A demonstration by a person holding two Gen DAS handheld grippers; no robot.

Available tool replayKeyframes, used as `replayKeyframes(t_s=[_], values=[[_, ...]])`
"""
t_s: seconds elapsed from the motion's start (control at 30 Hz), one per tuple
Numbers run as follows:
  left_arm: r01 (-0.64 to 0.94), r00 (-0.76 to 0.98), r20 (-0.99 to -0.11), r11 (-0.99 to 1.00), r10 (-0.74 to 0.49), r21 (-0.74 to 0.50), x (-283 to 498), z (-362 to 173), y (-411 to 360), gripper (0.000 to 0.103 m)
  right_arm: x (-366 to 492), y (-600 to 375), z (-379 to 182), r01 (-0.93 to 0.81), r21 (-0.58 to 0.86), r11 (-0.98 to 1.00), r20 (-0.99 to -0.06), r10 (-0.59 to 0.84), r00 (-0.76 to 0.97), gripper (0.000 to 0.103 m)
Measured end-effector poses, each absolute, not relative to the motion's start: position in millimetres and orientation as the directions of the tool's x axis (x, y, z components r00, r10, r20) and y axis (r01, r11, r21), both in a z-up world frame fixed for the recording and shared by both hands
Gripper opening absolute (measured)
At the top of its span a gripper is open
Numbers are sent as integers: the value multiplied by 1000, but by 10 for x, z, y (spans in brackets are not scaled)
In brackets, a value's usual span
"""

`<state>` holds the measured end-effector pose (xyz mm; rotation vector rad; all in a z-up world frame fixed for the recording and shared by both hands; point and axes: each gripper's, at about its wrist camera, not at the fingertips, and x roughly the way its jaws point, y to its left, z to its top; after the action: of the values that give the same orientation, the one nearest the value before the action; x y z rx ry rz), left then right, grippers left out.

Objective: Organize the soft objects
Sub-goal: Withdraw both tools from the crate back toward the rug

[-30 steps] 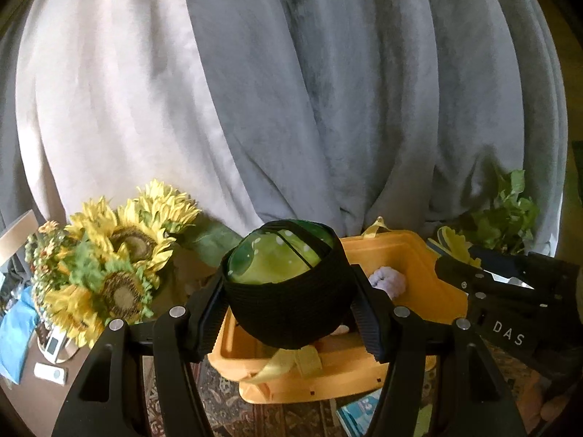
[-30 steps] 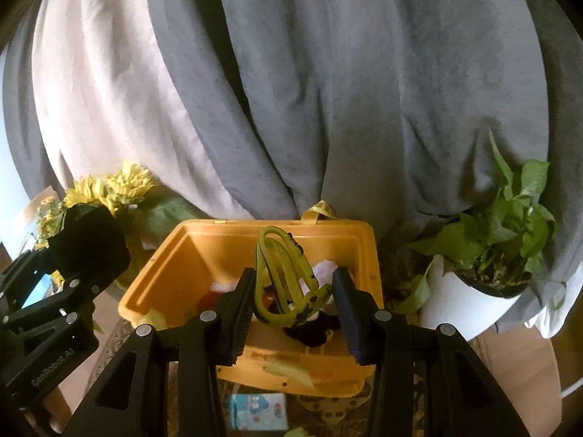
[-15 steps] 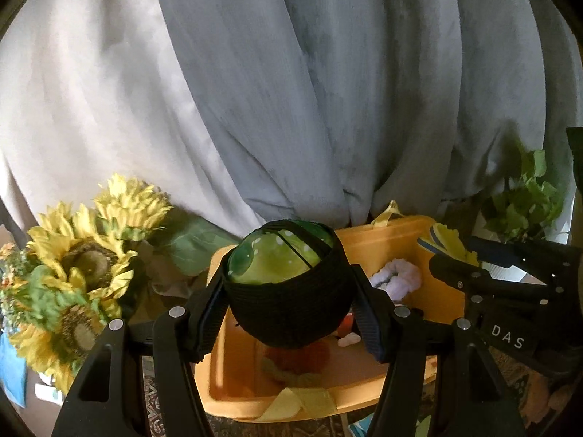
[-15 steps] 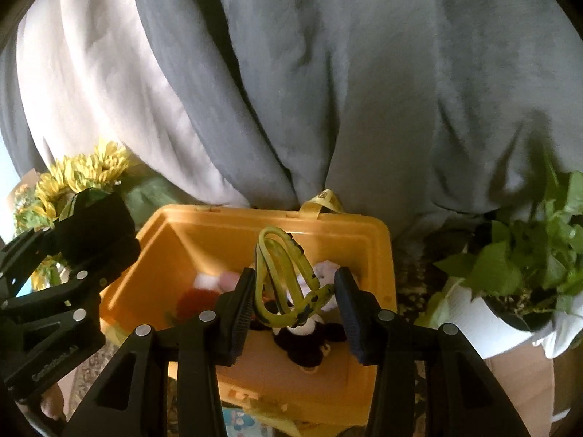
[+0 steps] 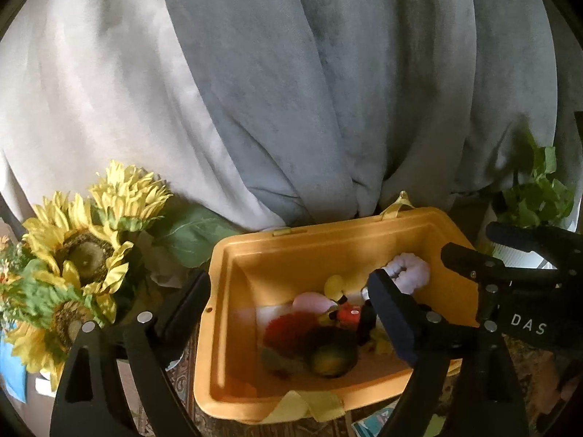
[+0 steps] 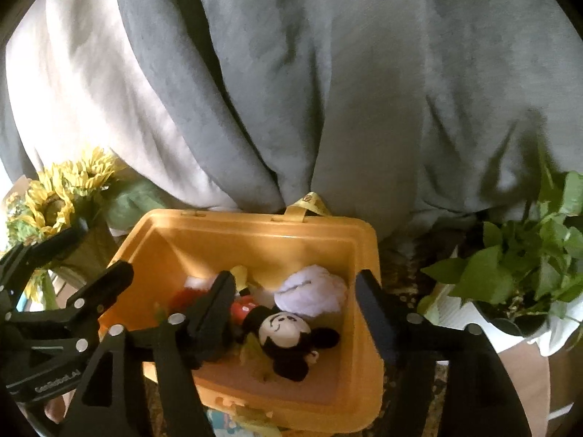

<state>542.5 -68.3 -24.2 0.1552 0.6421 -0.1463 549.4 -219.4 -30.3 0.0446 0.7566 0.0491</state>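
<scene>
Both my loads have left my jaws since a moment ago. My left gripper (image 5: 288, 313) now stands spread wide over the orange bin (image 5: 328, 229), the black-and-green ball (image 5: 329, 358) lying inside it. My right gripper (image 6: 295, 304) is also released above the bin, over the mouse plush (image 6: 288, 338) beside a white plush (image 6: 309, 291).

One yellow bin (image 6: 364, 255); one mouse plush (image 6: 288, 335); two sunflower bunches... no: three sunflowers (image 5: 85, 255); one potted plant (image 6: 528, 266).
</scene>
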Motion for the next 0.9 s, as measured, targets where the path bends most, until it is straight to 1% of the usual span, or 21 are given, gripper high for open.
replayKeyframes(t_s=[0.17, 0.27, 0.47, 0.77, 0.9], values=[[153, 802, -594, 983, -65, 99, 5279, -175, -666, 90, 5356, -2205, -197, -13, 43, 999, -664, 38, 747, 72], [142, 813, -579, 985, -58, 102, 5167, -128, -650, 92, 5240, -2215, -131, 1, 44, 999, -651, 28, 758, 78], [141, 840, -541, 981, -48, 133, 4877, -51, -649, 93, 4999, -2227, -30, 18, 47, 999, -632, 16, 775, 78], [164, 859, -507, 976, -70, 143, 4533, 20, -627, 93, 4649, -2190, -1, 38, 82, 996, -632, 22, 775, 78], [181, 859, -505, 973, -87, 140, 4431, 5, -590, 92, 4500, -2161, -5, 55, 92, 994, -626, 15, 779, 78]])
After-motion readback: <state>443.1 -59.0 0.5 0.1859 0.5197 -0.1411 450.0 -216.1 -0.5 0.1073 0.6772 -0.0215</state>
